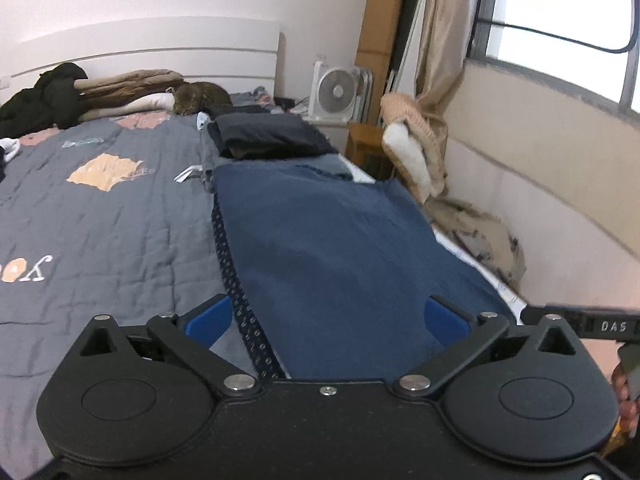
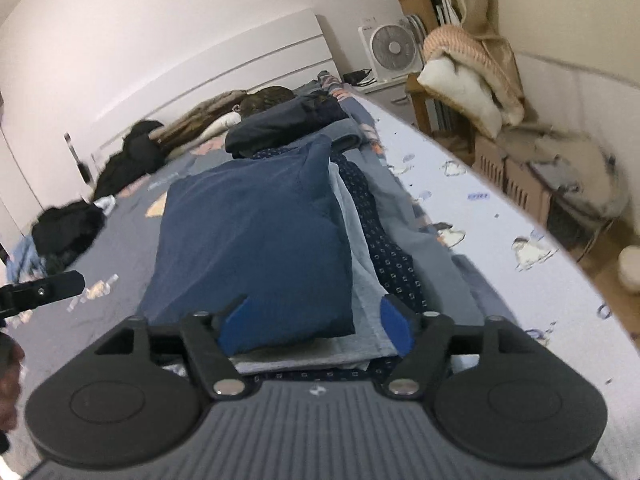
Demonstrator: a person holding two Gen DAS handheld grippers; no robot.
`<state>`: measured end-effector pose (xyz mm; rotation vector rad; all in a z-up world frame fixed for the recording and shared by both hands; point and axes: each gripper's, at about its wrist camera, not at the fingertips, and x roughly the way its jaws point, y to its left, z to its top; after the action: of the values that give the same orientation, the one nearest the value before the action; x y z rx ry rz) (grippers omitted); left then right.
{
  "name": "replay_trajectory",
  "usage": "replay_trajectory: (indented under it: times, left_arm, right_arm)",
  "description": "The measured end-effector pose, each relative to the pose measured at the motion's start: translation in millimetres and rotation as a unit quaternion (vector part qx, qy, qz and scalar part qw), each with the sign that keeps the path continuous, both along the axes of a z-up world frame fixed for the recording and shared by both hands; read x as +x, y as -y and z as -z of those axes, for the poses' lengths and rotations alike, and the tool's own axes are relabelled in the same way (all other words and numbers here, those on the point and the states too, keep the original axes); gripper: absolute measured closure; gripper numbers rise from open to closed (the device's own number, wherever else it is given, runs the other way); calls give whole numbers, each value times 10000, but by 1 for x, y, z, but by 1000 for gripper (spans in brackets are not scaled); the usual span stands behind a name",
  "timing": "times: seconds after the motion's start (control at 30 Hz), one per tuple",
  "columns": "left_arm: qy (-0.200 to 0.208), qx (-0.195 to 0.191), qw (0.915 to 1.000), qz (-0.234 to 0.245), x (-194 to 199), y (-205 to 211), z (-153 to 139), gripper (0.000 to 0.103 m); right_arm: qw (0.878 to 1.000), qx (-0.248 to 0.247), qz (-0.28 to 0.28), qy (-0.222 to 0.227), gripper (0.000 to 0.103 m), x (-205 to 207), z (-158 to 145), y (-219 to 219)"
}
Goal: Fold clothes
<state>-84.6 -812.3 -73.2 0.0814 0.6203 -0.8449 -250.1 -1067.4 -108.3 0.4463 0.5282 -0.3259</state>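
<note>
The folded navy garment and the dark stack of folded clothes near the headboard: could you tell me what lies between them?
In the left wrist view, only a rumpled strip of grey-blue cloth separates the navy garment from the dark stack.

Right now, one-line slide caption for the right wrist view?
Open right gripper poised over folded blue garment on the bed.

Open quilt (image 1: 100, 216) lay free to the left of the blue garment (image 1: 332, 248), while a folded dark pile (image 1: 268, 134) blocked the far end and the bed edge (image 2: 500, 216) and cluttered wall (image 1: 540, 200) hemmed the right.
</note>
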Motion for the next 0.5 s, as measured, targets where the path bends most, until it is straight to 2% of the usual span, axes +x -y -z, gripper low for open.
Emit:
replay_trajectory:
  times: [0.13,0.3,0.37,0.5]
  left_arm:
    - [32,245,9997,-15,-7,2,-5,0]
    - [46,535,9978,-398,-21,-1,-13,0]
    - [26,540,9974,-486,-28,-5,-15,0]
    - [125,653,9968,-453,-44,-9,-18,0]
  right_arm:
    - [9996,-267,7,-64,29,2,-12,-11]
    - [9999,-100,59,-41,27,2,-24,-16]
    - [9999,-99,47,-121,27,1,-28,-20]
    - [9993,-91,-241,-278,27,-2,-35,-29]
